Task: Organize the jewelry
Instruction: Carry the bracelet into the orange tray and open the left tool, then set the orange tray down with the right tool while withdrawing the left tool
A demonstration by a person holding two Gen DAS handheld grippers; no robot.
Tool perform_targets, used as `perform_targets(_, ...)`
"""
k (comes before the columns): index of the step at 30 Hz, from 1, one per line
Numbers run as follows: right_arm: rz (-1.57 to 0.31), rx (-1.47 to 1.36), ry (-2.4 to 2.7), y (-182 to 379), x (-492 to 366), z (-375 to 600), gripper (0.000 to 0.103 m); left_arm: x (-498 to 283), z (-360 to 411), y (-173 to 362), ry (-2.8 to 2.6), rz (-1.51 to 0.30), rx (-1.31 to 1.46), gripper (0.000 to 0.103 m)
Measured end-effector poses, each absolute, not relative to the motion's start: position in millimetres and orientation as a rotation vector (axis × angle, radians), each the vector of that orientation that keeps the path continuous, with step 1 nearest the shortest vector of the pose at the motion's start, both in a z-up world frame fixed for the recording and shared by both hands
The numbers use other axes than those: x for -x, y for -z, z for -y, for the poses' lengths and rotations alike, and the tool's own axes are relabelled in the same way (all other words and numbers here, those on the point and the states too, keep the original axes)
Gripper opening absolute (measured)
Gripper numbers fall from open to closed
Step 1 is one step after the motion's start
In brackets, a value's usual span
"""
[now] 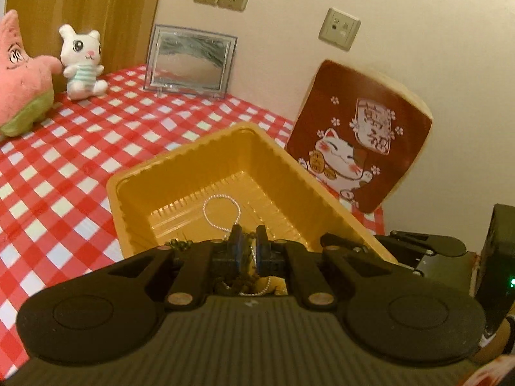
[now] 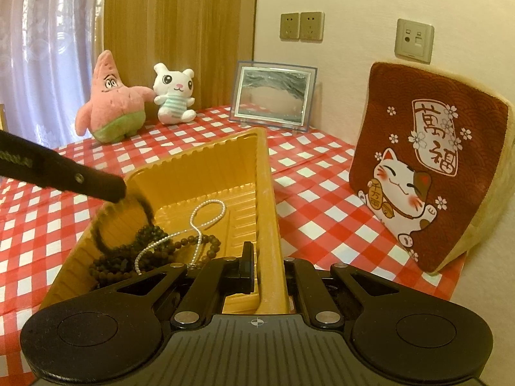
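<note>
A yellow plastic tray (image 2: 199,173) (image 1: 180,167) sits on the red checked tablecloth. In it lie a white pearl necklace (image 2: 206,215) (image 1: 222,207) and several dark bead strings (image 2: 151,244). My right gripper (image 2: 267,263) is shut on the tray's right wall (image 2: 268,225), one finger inside and one outside. My left gripper (image 1: 248,241) hangs over the tray's near end, its jaws close together; in the right wrist view its tip (image 2: 109,189) holds a blurred dark bead loop (image 2: 103,228) that hangs into the tray.
A pink starfish plush (image 2: 112,103), a white rabbit plush (image 2: 175,96) and a framed picture (image 2: 273,95) stand at the back. A red lucky-cat cushion (image 2: 428,164) leans on the wall at right. The tablecloth (image 2: 322,212) shows around the tray.
</note>
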State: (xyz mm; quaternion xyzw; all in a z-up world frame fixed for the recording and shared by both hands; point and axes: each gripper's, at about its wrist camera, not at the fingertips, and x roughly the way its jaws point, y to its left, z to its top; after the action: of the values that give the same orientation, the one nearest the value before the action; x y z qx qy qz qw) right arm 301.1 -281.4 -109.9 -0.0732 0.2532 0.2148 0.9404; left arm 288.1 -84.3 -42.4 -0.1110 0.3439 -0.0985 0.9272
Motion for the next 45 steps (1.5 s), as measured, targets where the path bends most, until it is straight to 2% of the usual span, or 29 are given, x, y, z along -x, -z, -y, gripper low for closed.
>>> perform_targets(4, -0.519, 0.145, -0.437, 111.2, -299.8, 281.9, 0.005, -284.4, 84.6, 41.0, 0.195, -0.704, 0.228, 0.015)
perform_targets(28, -0.555, 0.116, -0.436, 123.3, -300.6, 286.0, 0.005, -203.8, 26.1, 49.5, -0.17, -0.771, 0.236, 0.019)
perform_targets(39, -0.611, 0.061, -0.43, 136.5, -304.8, 297.3, 0.006, -170.4, 28.3, 45.3, -0.227, -0.795, 0.215, 0.036)
perform_targets(40, -0.616, 0.049, -0.437, 138.0, -304.8, 299.9, 0.011, -168.5, 28.9, 44.4, -0.225, -0.798, 0.209, 0.036)
perform_targets(41, -0.631, 0.031, -0.443, 139.6, -305.2, 303.0, 0.034, -167.3, 28.5, 44.0, -0.222, -0.8, 0.204, 0.037)
perform_targets(42, -0.642, 0.009, -0.438, 140.8, -304.9, 306.4, 0.052, -165.2, 29.5, 43.0, -0.223, -0.802, 0.198, 0.037)
perform_targets(43, -0.618, -0.016, -0.414, 140.4, -301.2, 311.2, 0.077, -163.3, 30.6, 41.7, -0.223, -0.802, 0.194, 0.038)
perform_targets(44, -0.576, -0.033, -0.397, 138.3, -295.7, 314.5, 0.082, -160.6, 31.3, 40.3, -0.221, -0.803, 0.189, 0.04)
perform_targets(45, -0.553, -0.039, -0.398, 135.6, -292.1, 316.9, 0.082, -157.1, 32.0, 39.0, -0.216, -0.801, 0.184, 0.041)
